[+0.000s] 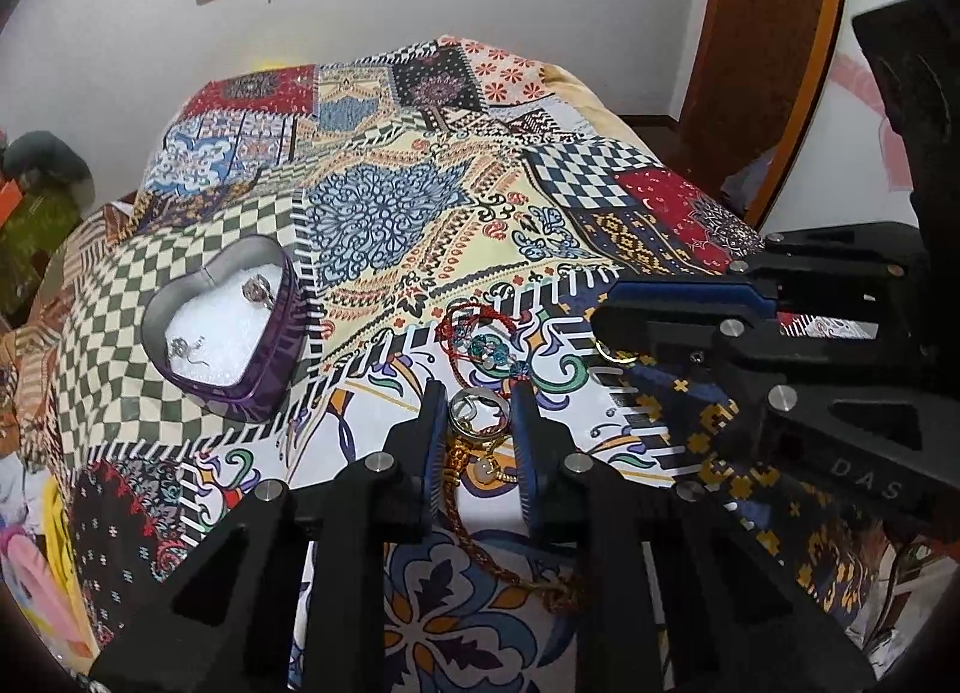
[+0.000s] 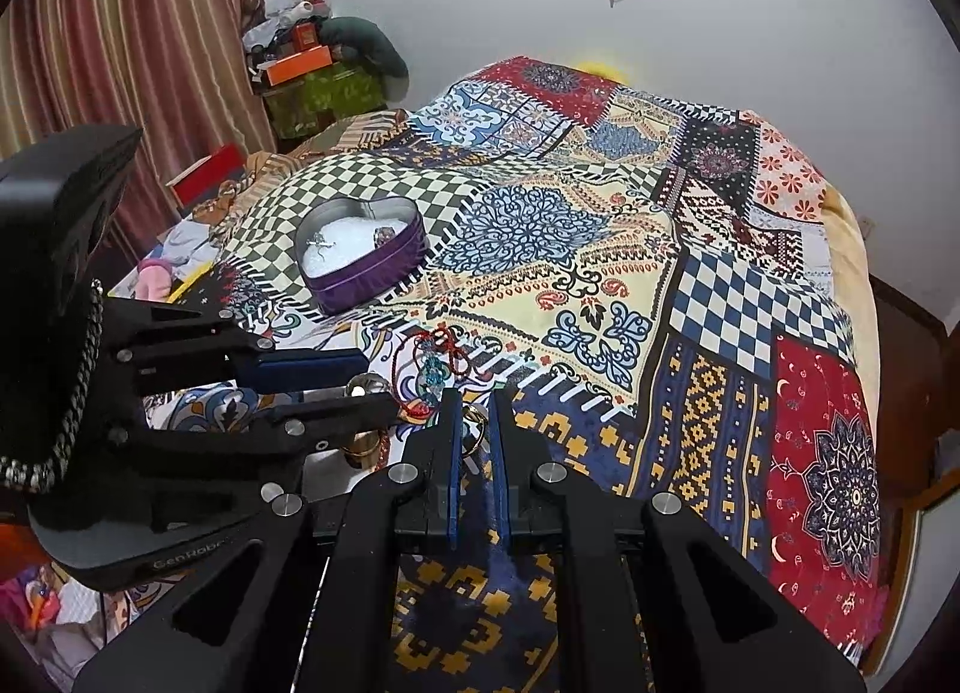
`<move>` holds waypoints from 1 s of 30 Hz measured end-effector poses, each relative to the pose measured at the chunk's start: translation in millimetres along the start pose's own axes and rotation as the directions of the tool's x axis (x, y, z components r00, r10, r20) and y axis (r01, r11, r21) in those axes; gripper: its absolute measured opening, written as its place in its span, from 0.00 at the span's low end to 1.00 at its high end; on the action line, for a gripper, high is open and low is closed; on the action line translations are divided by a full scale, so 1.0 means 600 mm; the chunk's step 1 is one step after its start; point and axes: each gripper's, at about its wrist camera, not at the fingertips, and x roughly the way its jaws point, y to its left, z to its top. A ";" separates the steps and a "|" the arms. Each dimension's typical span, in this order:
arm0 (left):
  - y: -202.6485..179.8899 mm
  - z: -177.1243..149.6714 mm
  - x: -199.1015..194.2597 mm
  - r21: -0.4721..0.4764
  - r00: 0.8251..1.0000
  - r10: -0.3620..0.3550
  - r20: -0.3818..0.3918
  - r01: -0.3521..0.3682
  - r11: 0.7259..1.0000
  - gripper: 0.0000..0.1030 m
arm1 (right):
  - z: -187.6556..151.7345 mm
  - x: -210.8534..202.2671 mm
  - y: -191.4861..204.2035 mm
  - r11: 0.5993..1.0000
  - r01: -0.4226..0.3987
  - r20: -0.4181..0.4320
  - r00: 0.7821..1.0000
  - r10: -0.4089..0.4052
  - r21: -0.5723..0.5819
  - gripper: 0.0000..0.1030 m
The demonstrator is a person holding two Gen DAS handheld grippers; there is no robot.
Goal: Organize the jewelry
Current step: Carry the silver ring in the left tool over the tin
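Both grippers are down over the jewelry pile on the patchwork bedspread [image 1: 390,201]. The left gripper [image 1: 479,417] straddles a silver bangle [image 1: 477,414], its blue pads on either side of the ring with a gap showing, so the jaws stand apart and are not yet clamped. Just beneath lies a gold braided chain [image 1: 480,537] running back under the gripper. Ahead of the bangle sits a red cord bracelet with turquoise beads [image 1: 486,342].

The right gripper [image 2: 475,423] has its jaws drawn close, and a small gold ring [image 2: 476,423] sits between the tips. It looks pinched, though whether the pads truly bite on it I cannot tell.

The heart-shaped purple tin [image 1: 225,321] sits well apart to the left, lined in white, already holding silver earrings [image 1: 183,350] and a small ring-like piece [image 1: 255,291].

So this looks like the pick-up step, with pieces going one by one into the tin. The next move probably calls for the left jaws to close squarely on the bangle without snagging the gold chain, then a lift and a carry over to the tin.
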 end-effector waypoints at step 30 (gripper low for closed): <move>0.093 0.014 -0.131 -0.123 0.983 0.093 0.159 -0.074 0.990 0.20 | 0.089 -0.036 0.072 0.998 -0.010 0.133 0.991 0.019 -0.065 0.08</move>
